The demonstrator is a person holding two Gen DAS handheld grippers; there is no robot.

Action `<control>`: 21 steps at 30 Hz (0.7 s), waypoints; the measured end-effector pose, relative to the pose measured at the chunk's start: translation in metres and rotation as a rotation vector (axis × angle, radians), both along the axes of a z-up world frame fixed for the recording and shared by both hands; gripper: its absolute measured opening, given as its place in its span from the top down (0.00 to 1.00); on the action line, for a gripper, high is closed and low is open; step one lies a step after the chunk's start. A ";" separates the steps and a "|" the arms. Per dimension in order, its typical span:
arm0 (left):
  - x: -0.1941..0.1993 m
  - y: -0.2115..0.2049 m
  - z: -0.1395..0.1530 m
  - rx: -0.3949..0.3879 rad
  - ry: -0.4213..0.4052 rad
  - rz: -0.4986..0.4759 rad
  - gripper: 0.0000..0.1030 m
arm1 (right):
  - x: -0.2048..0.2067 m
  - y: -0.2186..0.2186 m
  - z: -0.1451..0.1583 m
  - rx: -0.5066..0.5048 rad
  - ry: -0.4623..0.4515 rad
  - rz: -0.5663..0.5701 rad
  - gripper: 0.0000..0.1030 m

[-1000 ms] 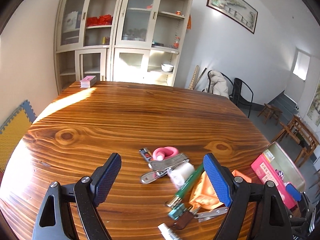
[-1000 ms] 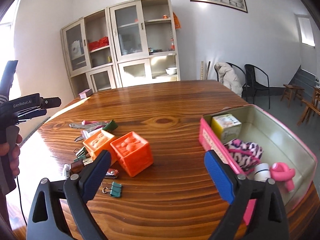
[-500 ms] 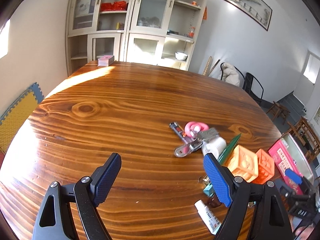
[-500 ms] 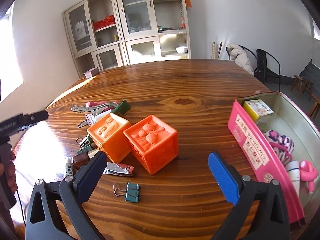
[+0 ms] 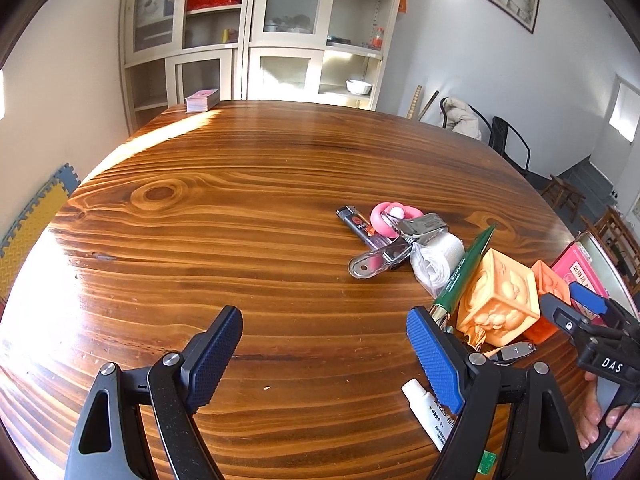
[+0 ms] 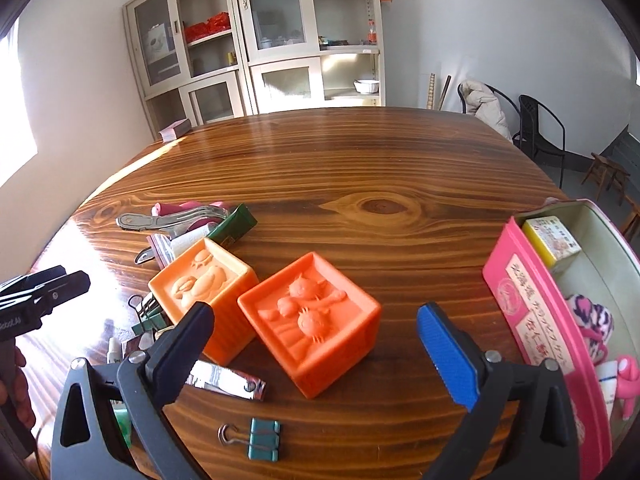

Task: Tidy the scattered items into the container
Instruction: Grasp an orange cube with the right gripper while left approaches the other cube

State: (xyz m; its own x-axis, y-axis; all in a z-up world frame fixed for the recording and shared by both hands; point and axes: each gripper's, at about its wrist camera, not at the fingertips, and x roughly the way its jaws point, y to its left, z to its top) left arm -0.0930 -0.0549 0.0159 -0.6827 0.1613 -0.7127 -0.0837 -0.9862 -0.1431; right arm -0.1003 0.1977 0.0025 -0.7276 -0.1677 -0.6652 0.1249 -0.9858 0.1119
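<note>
Clutter sits on my wooden table (image 6: 360, 152). My right gripper (image 6: 312, 332) is spread wide and empty over the darker orange relief cube (image 6: 310, 322), just beside the paler cube (image 6: 204, 280). My left gripper (image 5: 324, 354) gapes wide over bare wood, gripping nothing. The pink tin (image 6: 532, 320) stands at the right.

Two orange cubes (image 6: 310, 322), pink container (image 6: 540, 308), green binder clip (image 6: 262, 438), striped brown table (image 6: 360, 152)

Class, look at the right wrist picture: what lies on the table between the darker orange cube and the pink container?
Nothing: between the darker orange cube and the pink container, the right wrist view shows only bare wooden table. The open right gripper frames the cube.
</note>
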 end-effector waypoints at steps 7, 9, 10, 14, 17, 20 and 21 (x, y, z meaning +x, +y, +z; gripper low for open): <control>-0.001 0.001 -0.004 0.001 -0.015 -0.005 0.16 | -0.009 0.009 -0.014 -0.027 -0.062 -0.003 0.01; -0.001 0.003 -0.004 -0.003 -0.015 -0.010 0.16 | -0.010 0.011 -0.016 -0.037 -0.074 -0.012 0.01; 0.000 0.005 -0.004 -0.006 -0.014 -0.014 0.16 | -0.010 0.011 -0.016 -0.031 -0.072 -0.014 0.01; 0.001 0.012 -0.005 -0.024 -0.012 -0.034 0.16 | -0.011 0.002 -0.016 -0.020 -0.079 0.037 0.25; 0.002 0.018 -0.006 -0.035 -0.010 -0.047 0.16 | -0.007 -0.005 -0.015 0.022 -0.070 0.037 0.26; 0.005 0.023 -0.004 -0.041 0.004 -0.065 0.16 | -0.003 -0.003 -0.010 0.012 -0.061 0.035 0.27; 0.006 0.025 -0.003 -0.042 0.010 -0.071 0.16 | -0.001 0.000 -0.006 -0.003 -0.053 0.028 0.27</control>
